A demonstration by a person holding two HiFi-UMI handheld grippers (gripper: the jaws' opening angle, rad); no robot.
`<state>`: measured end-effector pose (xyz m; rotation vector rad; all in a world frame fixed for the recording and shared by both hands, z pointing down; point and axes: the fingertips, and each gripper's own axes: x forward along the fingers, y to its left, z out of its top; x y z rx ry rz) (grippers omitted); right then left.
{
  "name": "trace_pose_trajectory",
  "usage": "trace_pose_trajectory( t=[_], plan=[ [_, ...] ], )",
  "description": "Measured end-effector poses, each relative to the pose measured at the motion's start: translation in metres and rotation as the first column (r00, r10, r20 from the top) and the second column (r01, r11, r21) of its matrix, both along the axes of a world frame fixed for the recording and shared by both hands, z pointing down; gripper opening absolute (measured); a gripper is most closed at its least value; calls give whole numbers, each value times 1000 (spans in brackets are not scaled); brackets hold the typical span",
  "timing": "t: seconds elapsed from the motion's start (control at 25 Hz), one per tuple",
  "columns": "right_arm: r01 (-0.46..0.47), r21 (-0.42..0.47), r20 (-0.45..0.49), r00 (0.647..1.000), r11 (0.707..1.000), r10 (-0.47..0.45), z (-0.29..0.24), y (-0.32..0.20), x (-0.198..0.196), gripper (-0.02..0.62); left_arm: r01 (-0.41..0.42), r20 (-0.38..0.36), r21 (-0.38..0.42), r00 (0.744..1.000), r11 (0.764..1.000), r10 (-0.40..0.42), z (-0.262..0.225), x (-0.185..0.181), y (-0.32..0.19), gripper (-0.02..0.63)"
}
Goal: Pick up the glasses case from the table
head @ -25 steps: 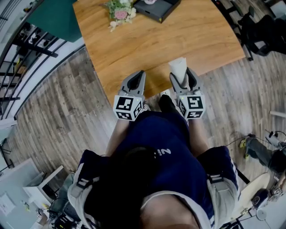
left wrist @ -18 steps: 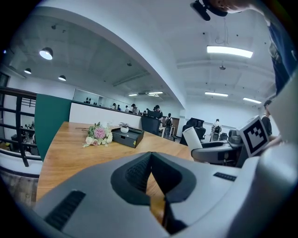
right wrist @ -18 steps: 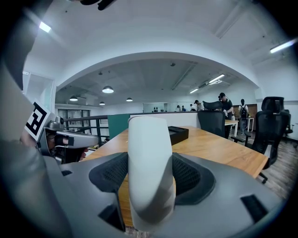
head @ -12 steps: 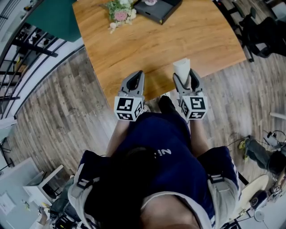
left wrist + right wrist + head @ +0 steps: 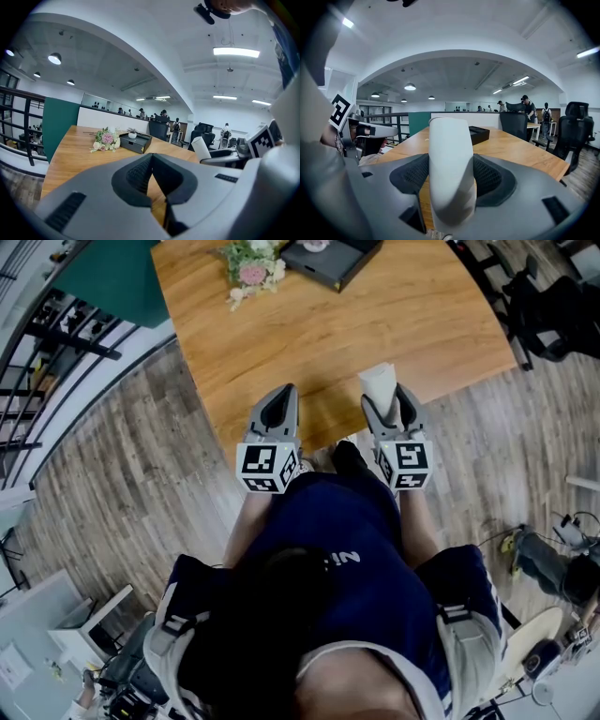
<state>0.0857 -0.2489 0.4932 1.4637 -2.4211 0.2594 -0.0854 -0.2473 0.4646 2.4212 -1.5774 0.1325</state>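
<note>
A white glasses case point(image 5: 451, 164) stands on end between the jaws of my right gripper point(image 5: 451, 176), which is shut on it. In the head view the glasses case point(image 5: 378, 382) sticks out ahead of the right gripper point(image 5: 386, 407), above the near edge of the wooden table point(image 5: 375, 315). My left gripper point(image 5: 277, 411) sits beside it at the same edge, shut with nothing in it. The left gripper view shows my left gripper point(image 5: 151, 174) with its jaws pressed together and the case point(image 5: 201, 147) off to the right.
At the table's far end lie a bunch of flowers point(image 5: 251, 268) and a black tray point(image 5: 330, 257) with a small pot. Office chairs point(image 5: 544, 306) stand to the right of the table, a railing point(image 5: 47, 362) to the left. People stand in the background.
The right gripper with the case has shifted slightly right; the left gripper has edged a little left and forward. Both jaws stand as before.
</note>
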Motion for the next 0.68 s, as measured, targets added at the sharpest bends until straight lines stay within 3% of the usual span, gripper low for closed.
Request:
trace_pose_trajectory(
  t=[0.68],
  plan=[
    [-2, 21, -9, 1000, 1000, 2, -4, -9, 18, 302, 34, -1, 15, 999, 999, -34, -2, 6, -4, 3]
  ],
)
